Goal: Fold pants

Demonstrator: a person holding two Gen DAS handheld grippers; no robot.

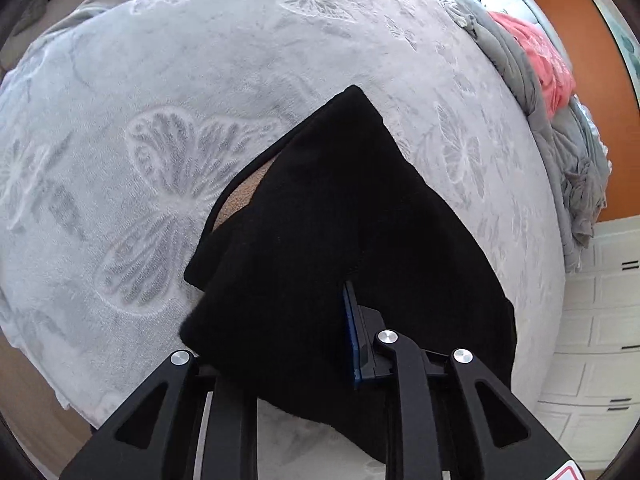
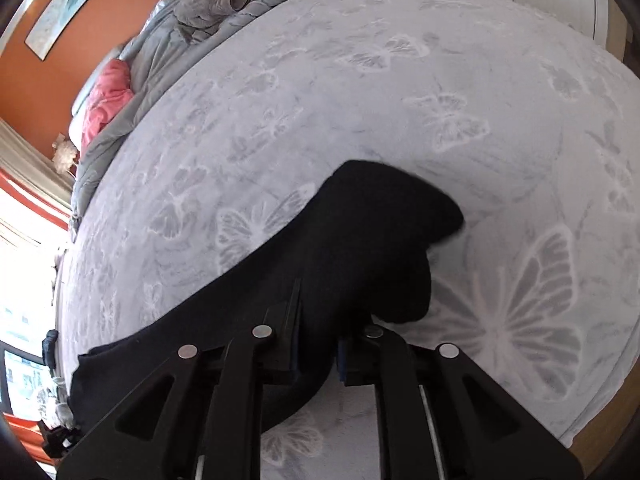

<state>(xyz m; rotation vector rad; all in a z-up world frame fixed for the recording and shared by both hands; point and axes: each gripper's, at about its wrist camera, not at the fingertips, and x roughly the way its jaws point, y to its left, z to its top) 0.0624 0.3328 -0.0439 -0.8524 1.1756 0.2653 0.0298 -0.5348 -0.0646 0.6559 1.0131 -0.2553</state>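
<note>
Black pants lie bunched on a grey butterfly-print blanket; a tan lining shows at their left edge. In the left wrist view my left gripper has the cloth between its jaws; only the right blue-padded finger shows, the other is buried under fabric. In the right wrist view the pants drape over my right gripper, whose two fingers pinch a fold of the cloth and hold it slightly above the blanket.
A heap of grey bedding and a pink garment lie along the blanket's far side, against an orange wall. White drawers stand on the right. A wooden bed edge shows at lower right.
</note>
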